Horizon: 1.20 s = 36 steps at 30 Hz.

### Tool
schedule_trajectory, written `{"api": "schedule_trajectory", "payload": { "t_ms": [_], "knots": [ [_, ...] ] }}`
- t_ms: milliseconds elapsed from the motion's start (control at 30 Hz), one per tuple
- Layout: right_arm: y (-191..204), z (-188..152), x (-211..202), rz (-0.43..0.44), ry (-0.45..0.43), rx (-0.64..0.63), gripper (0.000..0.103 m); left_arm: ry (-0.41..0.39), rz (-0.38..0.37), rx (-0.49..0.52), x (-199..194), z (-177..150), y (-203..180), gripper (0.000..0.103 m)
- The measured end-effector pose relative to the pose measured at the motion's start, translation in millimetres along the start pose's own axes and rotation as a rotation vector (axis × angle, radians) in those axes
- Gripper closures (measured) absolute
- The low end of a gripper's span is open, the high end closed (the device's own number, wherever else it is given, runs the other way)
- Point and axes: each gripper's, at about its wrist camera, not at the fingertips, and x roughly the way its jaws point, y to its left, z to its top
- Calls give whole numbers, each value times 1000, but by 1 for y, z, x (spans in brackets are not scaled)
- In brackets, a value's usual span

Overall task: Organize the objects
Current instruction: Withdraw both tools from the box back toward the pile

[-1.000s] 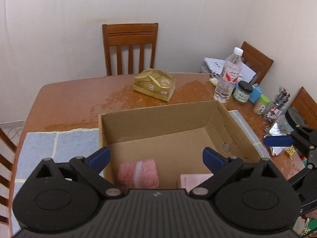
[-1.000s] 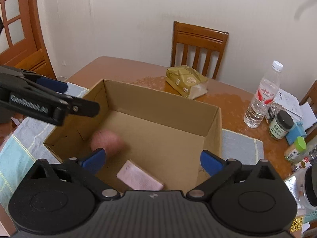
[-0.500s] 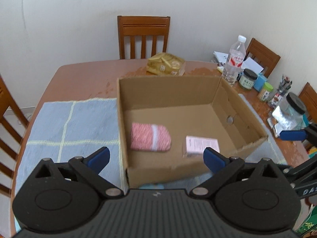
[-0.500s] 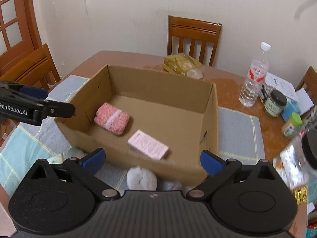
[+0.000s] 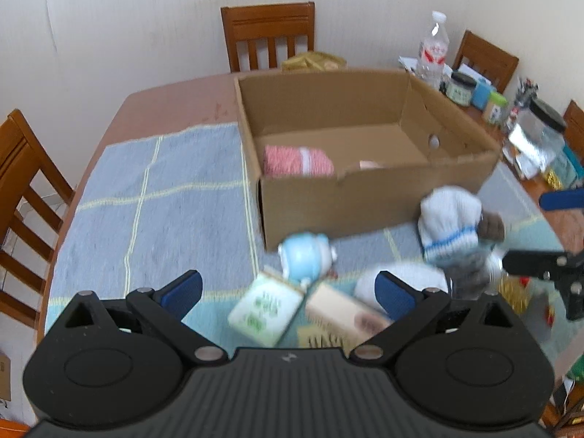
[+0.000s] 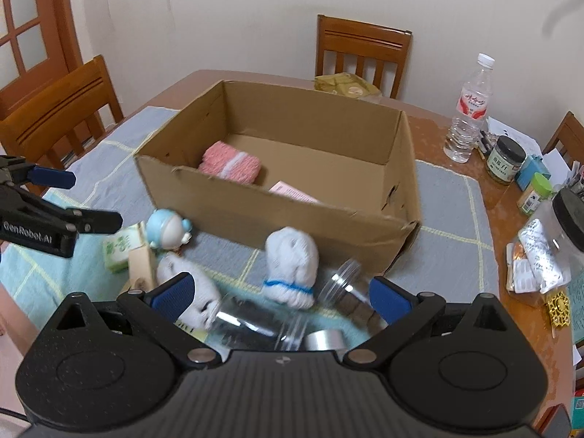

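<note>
An open cardboard box [image 5: 365,211] [image 6: 292,219] holds a pink rolled towel [image 5: 295,160] [image 6: 231,162] and a flat pink packet [image 6: 292,191]. On the blue mat in front of it lie a blue-and-white figurine [image 5: 304,255] [image 6: 168,228], a green-and-white carton [image 5: 264,308] [image 6: 120,250], a tan box [image 5: 343,314], a white sock bundle with a blue band [image 5: 447,222] [image 6: 292,259] and a clear jar on its side [image 6: 255,325]. My left gripper [image 5: 288,292] hangs open above the carton and figurine. Over the jar, my right gripper [image 6: 281,294] is open and holds nothing.
A water bottle [image 6: 471,109], small jars [image 6: 505,160] and a big black-lidded jar [image 6: 562,226] crowd the table's right side. A gold bag [image 6: 346,85] lies behind the box. Wooden chairs [image 6: 361,51] ring the table. Bare blue mat [image 5: 153,200] stretches left of the box.
Both grippers have drawn back from over the box toward the table's near edge. The loose items in front of the box have come into view. Both stay open.
</note>
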Motion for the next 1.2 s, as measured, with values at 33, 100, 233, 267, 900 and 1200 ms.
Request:
{"api": "schedule_trajectory", "payload": {
  "t_ms": [33, 100, 233, 267, 900, 1200],
  "knots": [
    [3, -2, 0, 1, 4, -3, 0, 3, -1, 4, -1, -6, 1, 3],
    [9, -6, 0, 6, 4, -12, 0, 11, -2, 7, -4, -18, 4, 3],
    [17, -10, 0, 23, 10, -14, 0, 27, -19, -9, -11, -39, 11, 3],
    [19, -11, 1, 28, 12, -14, 0, 29, -24, -8, -12, -43, 12, 3],
    [34, -3, 7, 45, 19, -38, 0, 107, -58, 50, 12, -112, -12, 3],
    [38, -10, 6, 45, 49, -65, 0, 33, 9, 44, 23, -116, -18, 1]
  ]
}}
